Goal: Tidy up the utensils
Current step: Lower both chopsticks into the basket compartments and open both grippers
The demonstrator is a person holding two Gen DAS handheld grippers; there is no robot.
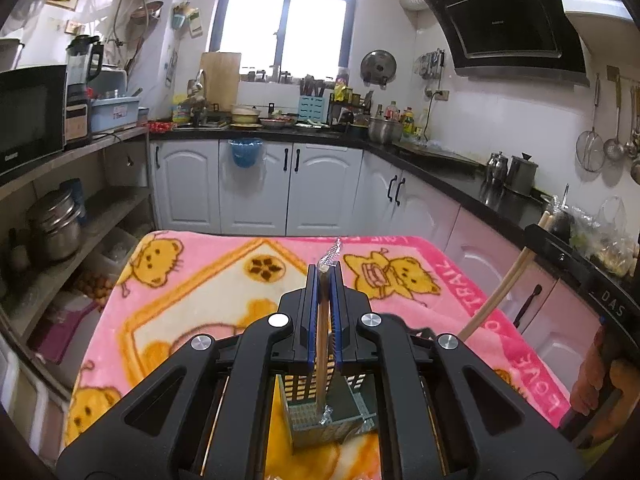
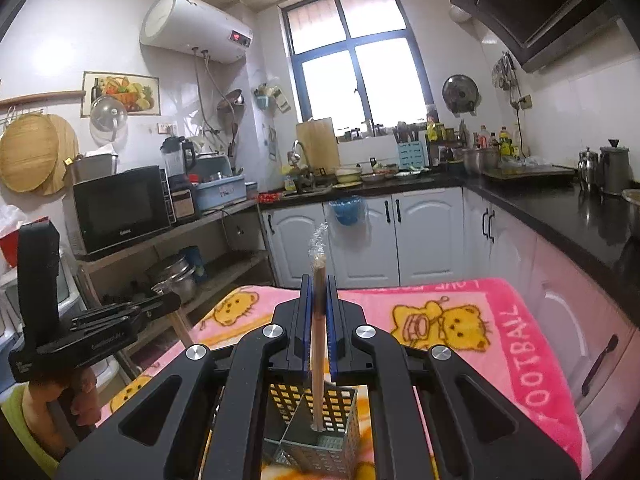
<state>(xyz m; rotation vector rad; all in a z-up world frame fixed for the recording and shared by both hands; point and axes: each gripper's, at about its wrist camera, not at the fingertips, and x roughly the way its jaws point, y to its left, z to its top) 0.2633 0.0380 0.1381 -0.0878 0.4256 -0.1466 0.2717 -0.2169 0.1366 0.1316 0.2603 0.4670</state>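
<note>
Straight ahead, a bright window (image 1: 286, 16) over white cabinets (image 1: 256, 184). Off to the left, a black microwave (image 1: 30, 114); up right, the range hood (image 1: 516, 16). Below, a pink cartoon blanket (image 1: 200, 280).

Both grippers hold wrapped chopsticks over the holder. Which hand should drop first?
Probably left. Its chopsticks already reach into the perforated holder, the left gripper clamped on them. The right gripper's pair looks similarly close, so it's marginal.

Wrapped wooden chopsticks (image 1: 322, 344) stand upright; tips inside perforated holder (image 1: 320, 420).
</note>
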